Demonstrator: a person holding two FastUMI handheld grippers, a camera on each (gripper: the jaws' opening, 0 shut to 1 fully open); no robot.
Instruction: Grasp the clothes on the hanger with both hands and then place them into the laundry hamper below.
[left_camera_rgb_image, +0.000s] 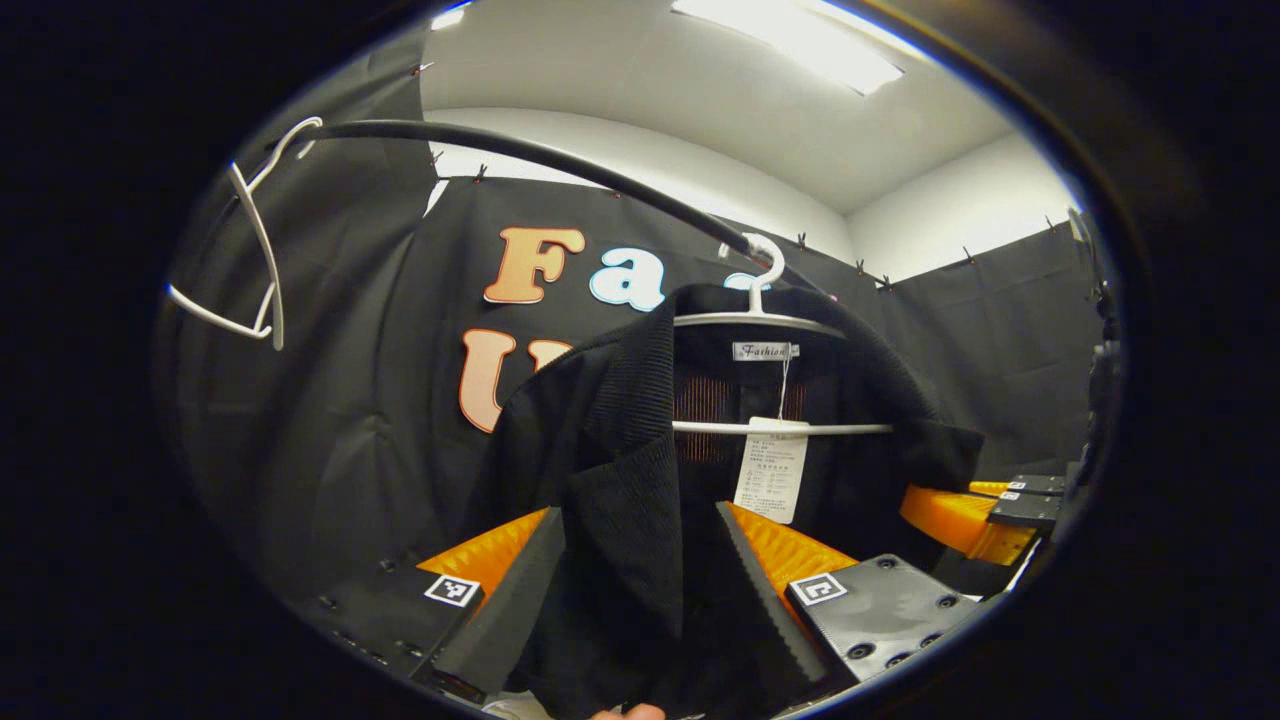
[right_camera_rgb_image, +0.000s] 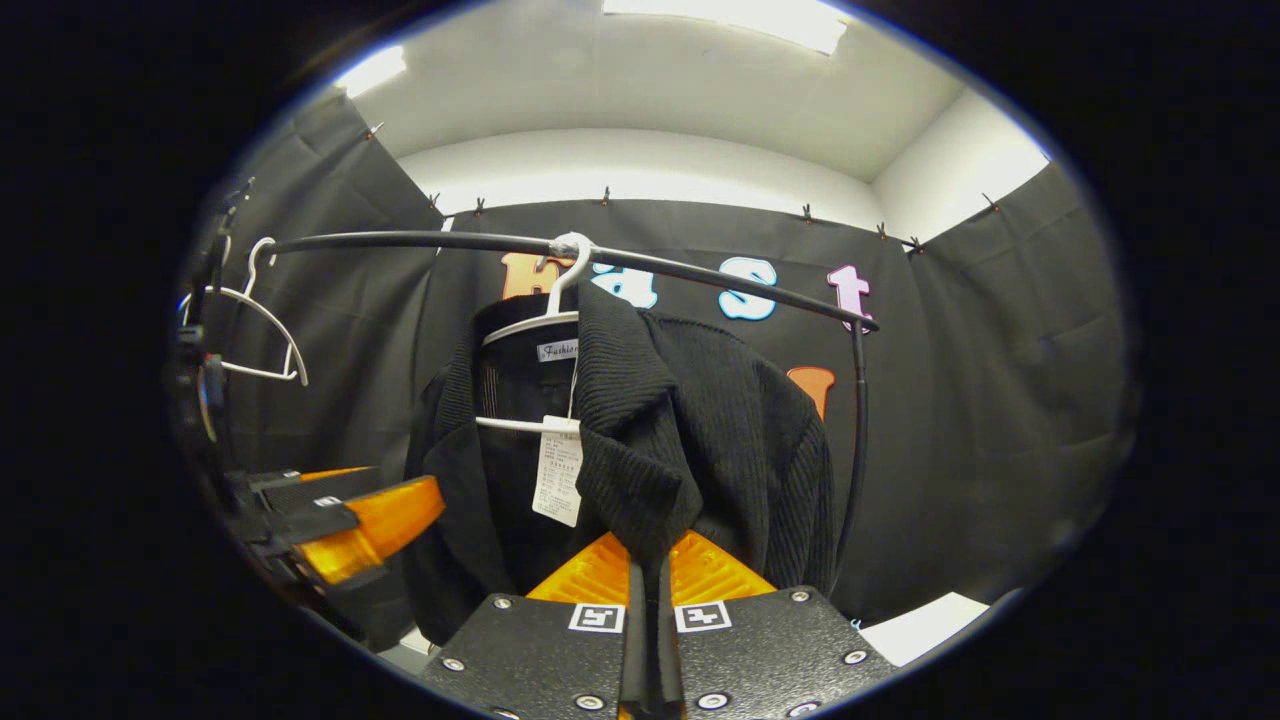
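Two grippers: recorded nearest, one on each front edge of a black jacket.
Left gripper (left_camera_rgb_image: 640, 590): fingers spread apart, a fold of the jacket's front edge lying between them; whether either finger presses the cloth cannot be told.
Right gripper (right_camera_rgb_image: 650, 600): fingers brought together on the jacket's other front edge, the cloth pinched between them.
Black jacket (right_camera_rgb_image: 690, 430): ribbed knit, hung open on a white hanger (left_camera_rgb_image: 760, 320); a paper tag (left_camera_rgb_image: 771, 475) is seen dangling inside the collar.
Rail (right_camera_rgb_image: 700, 270): dark bar from which the hanger's hook is suspended.
Spare hanger (left_camera_rgb_image: 255, 250): white, bare, hung farther along the rail.
Ceiling light (left_camera_rgb_image: 790, 40): lit, farthest back.
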